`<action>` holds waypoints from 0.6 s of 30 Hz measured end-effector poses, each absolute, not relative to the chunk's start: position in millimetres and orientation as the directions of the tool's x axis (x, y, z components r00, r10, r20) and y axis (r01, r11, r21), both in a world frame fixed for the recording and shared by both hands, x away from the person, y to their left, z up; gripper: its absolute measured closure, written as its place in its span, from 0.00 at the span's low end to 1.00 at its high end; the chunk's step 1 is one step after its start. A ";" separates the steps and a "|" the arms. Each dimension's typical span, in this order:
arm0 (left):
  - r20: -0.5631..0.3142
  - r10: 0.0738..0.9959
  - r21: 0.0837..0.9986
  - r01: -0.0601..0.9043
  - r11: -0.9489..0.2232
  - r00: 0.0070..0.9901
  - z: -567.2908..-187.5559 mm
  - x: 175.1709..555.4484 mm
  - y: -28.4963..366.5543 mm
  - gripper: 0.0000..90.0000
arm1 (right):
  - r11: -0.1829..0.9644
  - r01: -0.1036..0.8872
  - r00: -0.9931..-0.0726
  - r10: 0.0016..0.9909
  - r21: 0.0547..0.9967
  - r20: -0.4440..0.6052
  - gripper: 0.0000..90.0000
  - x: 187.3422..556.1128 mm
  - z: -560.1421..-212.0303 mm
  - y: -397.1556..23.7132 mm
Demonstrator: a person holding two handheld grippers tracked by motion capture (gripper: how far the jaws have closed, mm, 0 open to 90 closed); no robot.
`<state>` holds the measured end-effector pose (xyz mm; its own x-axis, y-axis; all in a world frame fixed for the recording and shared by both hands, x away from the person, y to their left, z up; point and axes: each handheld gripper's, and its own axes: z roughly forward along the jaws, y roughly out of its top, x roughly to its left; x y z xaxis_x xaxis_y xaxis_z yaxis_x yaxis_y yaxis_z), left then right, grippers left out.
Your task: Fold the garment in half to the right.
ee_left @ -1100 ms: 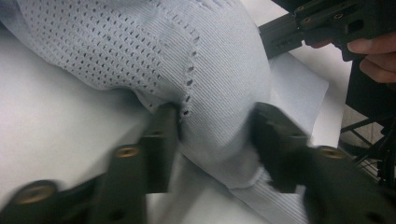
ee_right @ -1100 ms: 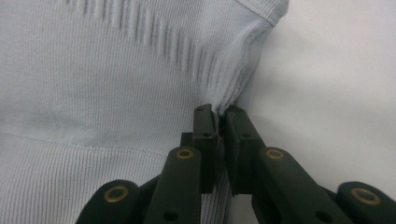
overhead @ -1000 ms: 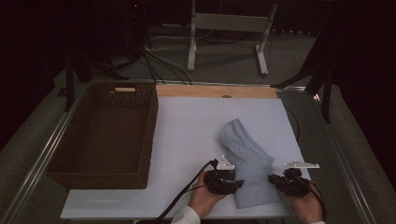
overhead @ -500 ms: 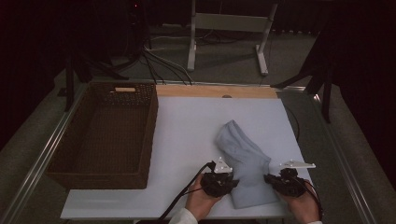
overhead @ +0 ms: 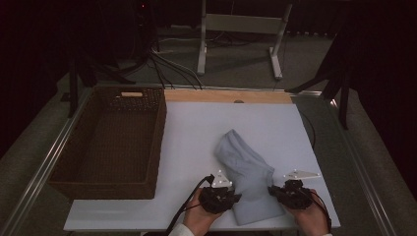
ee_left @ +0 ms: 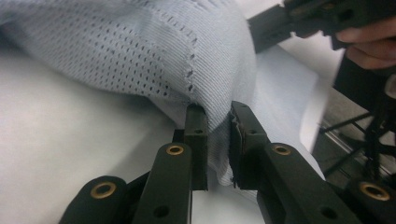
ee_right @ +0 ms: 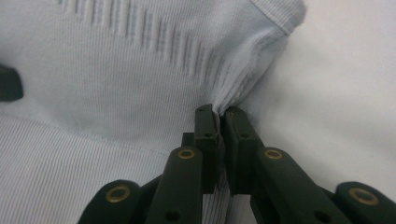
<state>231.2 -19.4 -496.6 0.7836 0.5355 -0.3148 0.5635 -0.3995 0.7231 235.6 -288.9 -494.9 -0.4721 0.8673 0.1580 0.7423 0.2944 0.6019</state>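
Observation:
A pale blue knitted cloth (overhead: pixel 246 174) lies crumpled on the white board (overhead: pixel 196 128), near its front edge. My left gripper (overhead: pixel 235 198) is at the cloth's near left edge. In the left gripper view its jaws (ee_left: pixel 218 109) have just been closing and now pinch a fold of the perforated cloth (ee_left: pixel 140 51). My right gripper (overhead: pixel 273 191) holds the near right edge. In the right gripper view it (ee_right: pixel 218 112) is shut tight on a gathered ribbed fold of the cloth (ee_right: pixel 116 70). The right gripper (ee_left: pixel 317 14) also shows far off in the left gripper view.
A brown wicker basket (overhead: pixel 158 142) stands on the left of the board, with nothing showing inside. A wooden strip (overhead: pixel 226 96) runs along the board's far edge. Metal rails (overhead: pixel 44 167) border the table. Stands and cables sit on the dark floor beyond.
Both hands have slid to the left and slightly toward the front edge, dragging the cloth with them. The cloth's far tip has shifted left.

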 end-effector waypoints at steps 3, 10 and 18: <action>-0.318 0.525 0.722 0.560 -0.406 0.790 -495.8 231.2 -18.6 0.82 | 0.290 0.744 -0.470 0.868 0.602 0.162 0.95 231.8 -493.8 -290.5; -0.320 0.540 0.750 0.557 -0.358 0.778 -493.9 243.6 -6.0 0.51 | 0.279 0.750 -0.460 0.872 0.600 0.169 0.95 226.6 -493.0 -296.2; -0.298 0.614 0.797 0.544 -0.261 0.731 -485.1 272.3 17.1 0.39 | 0.276 0.755 -0.456 0.873 0.595 0.172 0.95 226.5 -493.6 -298.1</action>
